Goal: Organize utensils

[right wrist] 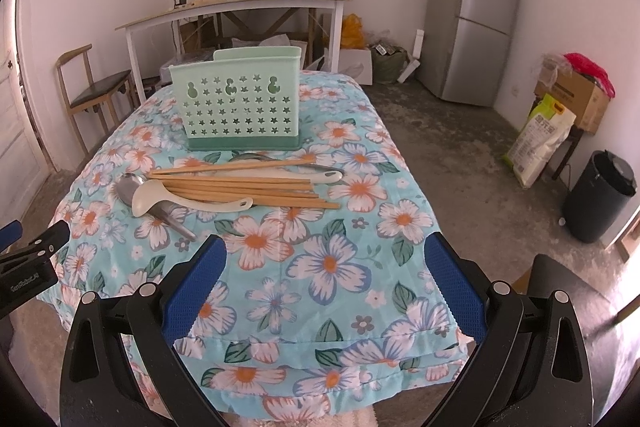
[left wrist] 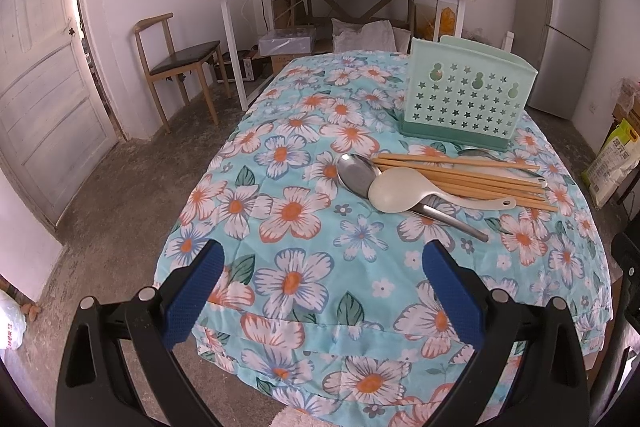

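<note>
So: both my grippers hang over the near edge of the floral-cloth table (right wrist: 360,307), holding nothing. Left gripper (left wrist: 320,267) spread wide; right gripper (right wrist: 326,261) likewise.

The utensils sit mid-table in one overlapping heap just in front of the green star-punched utensil holder (right wrist: 240,107), which stands toward the far edge.

Risks, as I judge them:
- The bamboo chopsticks (right wrist: 248,187) cross over the white rice paddle (right wrist: 160,199) and steel spoon (right wrist: 130,187); lifting one likely drags or rolls the others.
- Soft cloth may bunch under a pinch.
- The light holder could tip if nudged.
</note>
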A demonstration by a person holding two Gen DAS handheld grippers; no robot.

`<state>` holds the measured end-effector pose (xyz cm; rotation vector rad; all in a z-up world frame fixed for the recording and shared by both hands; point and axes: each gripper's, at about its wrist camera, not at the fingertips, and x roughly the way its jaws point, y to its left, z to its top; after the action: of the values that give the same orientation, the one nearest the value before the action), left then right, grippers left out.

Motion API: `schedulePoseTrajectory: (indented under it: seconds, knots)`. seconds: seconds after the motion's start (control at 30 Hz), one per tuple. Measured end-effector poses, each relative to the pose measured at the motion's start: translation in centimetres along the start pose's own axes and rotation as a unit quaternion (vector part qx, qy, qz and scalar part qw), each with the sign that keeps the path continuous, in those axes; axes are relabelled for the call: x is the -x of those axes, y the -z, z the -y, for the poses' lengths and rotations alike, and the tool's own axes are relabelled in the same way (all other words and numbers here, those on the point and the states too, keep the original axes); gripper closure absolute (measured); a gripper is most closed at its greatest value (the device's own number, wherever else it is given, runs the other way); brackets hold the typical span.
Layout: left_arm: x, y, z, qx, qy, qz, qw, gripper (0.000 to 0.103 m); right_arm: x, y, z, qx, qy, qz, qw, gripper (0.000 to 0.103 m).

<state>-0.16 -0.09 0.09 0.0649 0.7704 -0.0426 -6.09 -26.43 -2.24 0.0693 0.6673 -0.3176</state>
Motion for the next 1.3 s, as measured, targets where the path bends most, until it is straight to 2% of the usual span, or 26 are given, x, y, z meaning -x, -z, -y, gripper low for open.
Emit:
schedulePoseTrajectory:
  seconds: [0.3, 0.5, 0.87, 1.03, 1.17, 1.23, 1.3]
  knots:
    - [-2.8, 0.0, 0.4, -0.032, 0.003, -0.012, 0.9994, 0.006, -2.6, 0.3, -0.3, -0.004, -0.021, -0.018, 1.000, 0.008]
    - [-5.5, -0.6, -0.3, -0.027, -0.001, -0.027, 0.9993, 0.006, -5.5, 0.8, -1.5, 0.014, -0.030, -0.031, 0.999, 0.008]
    - [-10.3, -3.8, -2.4, 0.014, 0.060, -0.004, 0.9981, 0.006, -10.9, 1.4, -4.0, 0.063, -0.067, -0.054, 0.994, 0.008]
    - [-11.9, -4.6, -2.3, 0.009, 0.086, 0.002, 0.9963, 0.010, -12.8, 2.3, -4.8, 0.076, -0.093, -0.076, 0.990, 0.008]
    - [-12.6, -4.9, -1.9, 0.004, 0.114, 0.007, 0.9935, 0.014, -13.0, 2.9, -4.5, 0.062, -0.111, -0.067, 0.990, 0.008]
    - [-12.9, -5.1, -1.6, 0.006, 0.127, 0.010, 0.9918, 0.019, -13.2, 2.9, -4.4, 0.059, -0.116, -0.067, 0.989, 0.008]
    - [-13.5, -5.4, -1.4, 0.010, 0.145, 0.005, 0.9894, 0.031, -13.4, 2.9, -4.5, 0.060, -0.116, -0.067, 0.989, 0.008]
